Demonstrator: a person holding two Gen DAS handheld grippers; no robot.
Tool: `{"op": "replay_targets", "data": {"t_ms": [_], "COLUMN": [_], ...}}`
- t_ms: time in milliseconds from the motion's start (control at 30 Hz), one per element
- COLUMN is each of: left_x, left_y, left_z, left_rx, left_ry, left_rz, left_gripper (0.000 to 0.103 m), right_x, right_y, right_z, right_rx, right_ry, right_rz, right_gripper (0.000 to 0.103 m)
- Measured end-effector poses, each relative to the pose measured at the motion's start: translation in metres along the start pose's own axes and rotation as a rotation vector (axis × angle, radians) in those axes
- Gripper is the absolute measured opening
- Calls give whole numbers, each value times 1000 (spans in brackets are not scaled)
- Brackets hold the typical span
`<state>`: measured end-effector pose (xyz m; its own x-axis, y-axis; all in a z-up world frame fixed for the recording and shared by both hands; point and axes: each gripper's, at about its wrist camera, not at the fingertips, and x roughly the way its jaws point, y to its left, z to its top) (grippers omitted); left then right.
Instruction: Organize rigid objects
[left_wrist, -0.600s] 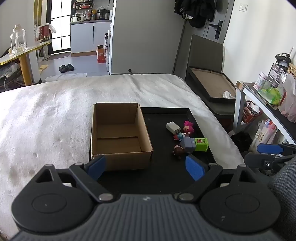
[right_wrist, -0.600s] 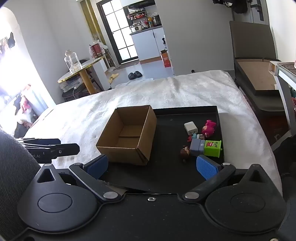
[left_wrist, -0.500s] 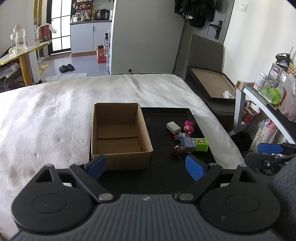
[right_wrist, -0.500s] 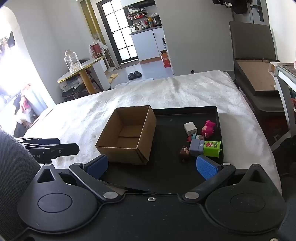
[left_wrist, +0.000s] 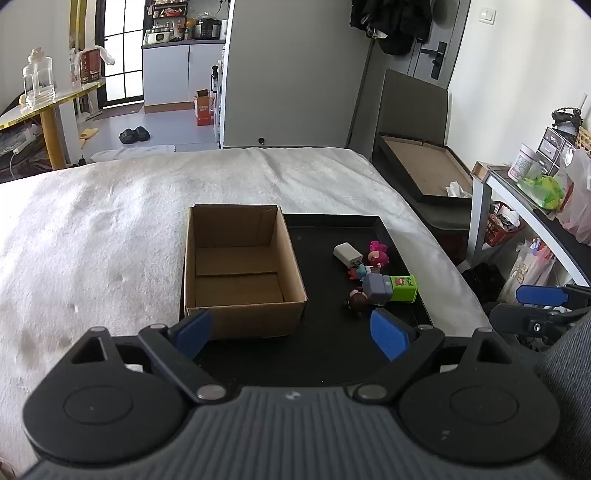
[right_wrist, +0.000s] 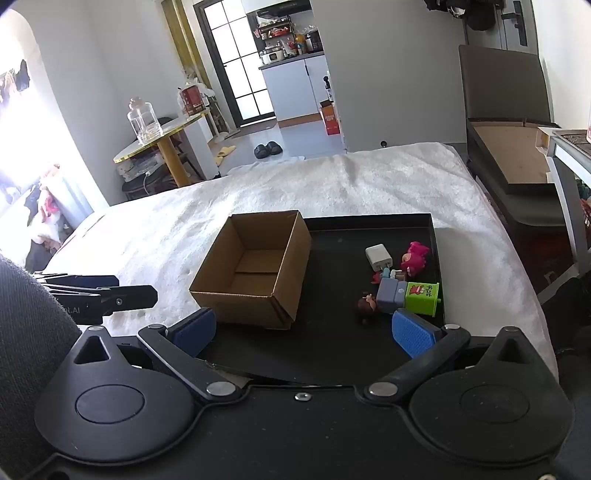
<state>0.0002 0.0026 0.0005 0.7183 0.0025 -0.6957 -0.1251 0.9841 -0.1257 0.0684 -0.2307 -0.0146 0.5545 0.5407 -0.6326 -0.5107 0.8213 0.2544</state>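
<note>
From the left wrist, the left tool (left_wrist: 291, 330) hangs wide open with nothing between its pads, over the near edge of a black tray (left_wrist: 332, 221) on the bed (left_wrist: 92, 229). An open cardboard box (left_wrist: 240, 266) sits on the tray's left; the small toys (left_wrist: 376, 273) cluster at its right.

From the right wrist, the right tool (right_wrist: 303, 330) is equally spread and empty, the toys (right_wrist: 399, 280) just beyond its right pad.

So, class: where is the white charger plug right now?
The white charger plug lies on the black tray, right of the cardboard box, just left of the pink toy.
</note>
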Motion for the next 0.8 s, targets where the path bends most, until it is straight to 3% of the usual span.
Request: {"op": "replay_targets", "data": {"t_ms": [800], "left_x": [-1], "left_y": [1], "left_z": [-3], "left_rx": [-6], "left_ry": [-12], "left_rz": [3], "left_gripper": [92], "right_x": [0], "right_y": [2], "right_z": [-1], "right_rx": [-9], "right_ry": [-4], "right_rz": [-6], "right_gripper": [103]}}
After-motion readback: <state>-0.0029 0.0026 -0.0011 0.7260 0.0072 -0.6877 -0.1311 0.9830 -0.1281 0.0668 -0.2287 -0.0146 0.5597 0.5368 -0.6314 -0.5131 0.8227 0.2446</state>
